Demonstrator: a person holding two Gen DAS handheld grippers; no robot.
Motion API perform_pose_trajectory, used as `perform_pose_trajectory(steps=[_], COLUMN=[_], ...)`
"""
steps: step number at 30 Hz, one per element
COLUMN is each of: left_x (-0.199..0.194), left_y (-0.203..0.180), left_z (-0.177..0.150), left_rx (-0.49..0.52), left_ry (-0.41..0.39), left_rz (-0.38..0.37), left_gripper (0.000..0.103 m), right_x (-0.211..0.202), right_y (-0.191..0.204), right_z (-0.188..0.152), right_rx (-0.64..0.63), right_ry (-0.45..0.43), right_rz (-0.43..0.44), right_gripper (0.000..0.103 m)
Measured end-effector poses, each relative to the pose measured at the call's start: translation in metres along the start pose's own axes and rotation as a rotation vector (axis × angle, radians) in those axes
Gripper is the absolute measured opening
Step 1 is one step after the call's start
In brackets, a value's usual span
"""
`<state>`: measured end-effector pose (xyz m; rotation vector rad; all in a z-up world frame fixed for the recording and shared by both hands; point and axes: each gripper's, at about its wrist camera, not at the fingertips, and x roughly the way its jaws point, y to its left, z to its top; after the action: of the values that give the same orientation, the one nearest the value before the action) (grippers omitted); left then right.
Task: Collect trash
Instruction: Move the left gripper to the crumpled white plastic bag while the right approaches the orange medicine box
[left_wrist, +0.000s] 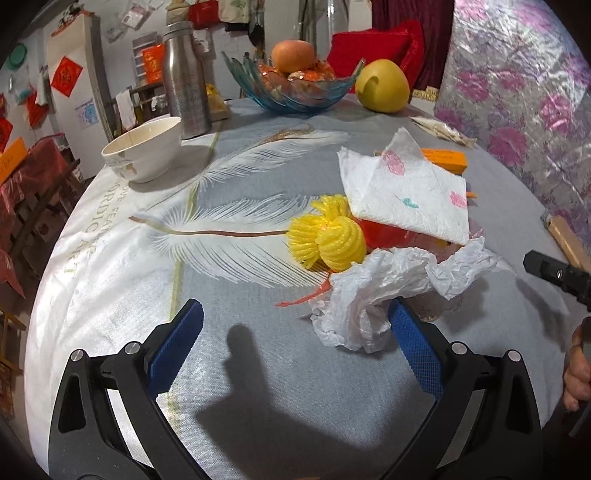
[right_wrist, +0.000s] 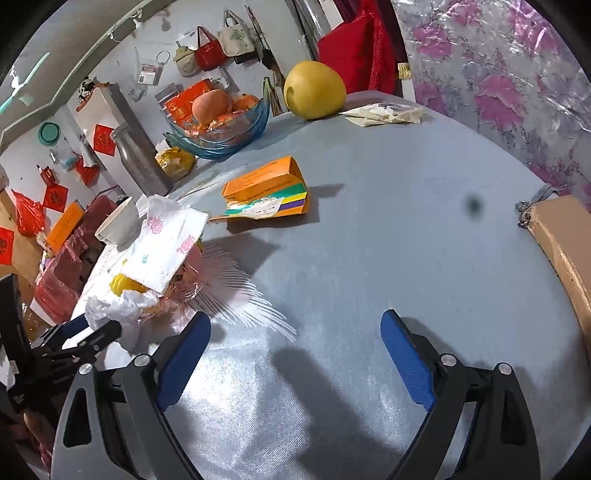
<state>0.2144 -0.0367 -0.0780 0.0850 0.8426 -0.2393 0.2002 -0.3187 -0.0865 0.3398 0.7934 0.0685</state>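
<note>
A pile of trash lies on the table: a crumpled white plastic bag (left_wrist: 373, 291), a yellow foam fruit net (left_wrist: 327, 236), a red wrapper (left_wrist: 384, 230) and a printed paper napkin (left_wrist: 406, 192) on top. My left gripper (left_wrist: 295, 325) is open, its right finger touching the white bag. The pile also shows in the right wrist view, with the napkin (right_wrist: 166, 240) and the bag (right_wrist: 114, 306). My right gripper (right_wrist: 295, 347) is open and empty above bare cloth. A torn orange carton (right_wrist: 266, 192) lies flat beyond it.
A white bowl (left_wrist: 144, 147), a steel bottle (left_wrist: 184, 77), a blue glass fruit bowl (left_wrist: 291, 88) and a yellow pomelo (left_wrist: 382, 85) stand at the table's far side. A brown cardboard box (right_wrist: 565, 251) sits at the right edge. A flat paper packet (right_wrist: 384, 112) lies near the pomelo.
</note>
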Motion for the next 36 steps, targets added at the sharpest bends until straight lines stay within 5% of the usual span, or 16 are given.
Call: perform_pose_trajectory(steps=[15,36], left_x=[-0.008,-0.014], left_y=[0.011,0.009], left_z=[-0.001,-0.002], left_rx=[-0.051,-0.039], left_ry=[-0.036,-0.069], left_rz=[-0.030,-0.039], left_gripper=[0.096,0.096], right_x=[0.006,0.006], right_y=[0.015,0.016], right_z=[-0.001,-0.002], right_rx=[-0.076,-0.082], right_ry=[0.029,0.030], right_rz=[-0.096,-0.103], right_gripper=[0.093,0.093])
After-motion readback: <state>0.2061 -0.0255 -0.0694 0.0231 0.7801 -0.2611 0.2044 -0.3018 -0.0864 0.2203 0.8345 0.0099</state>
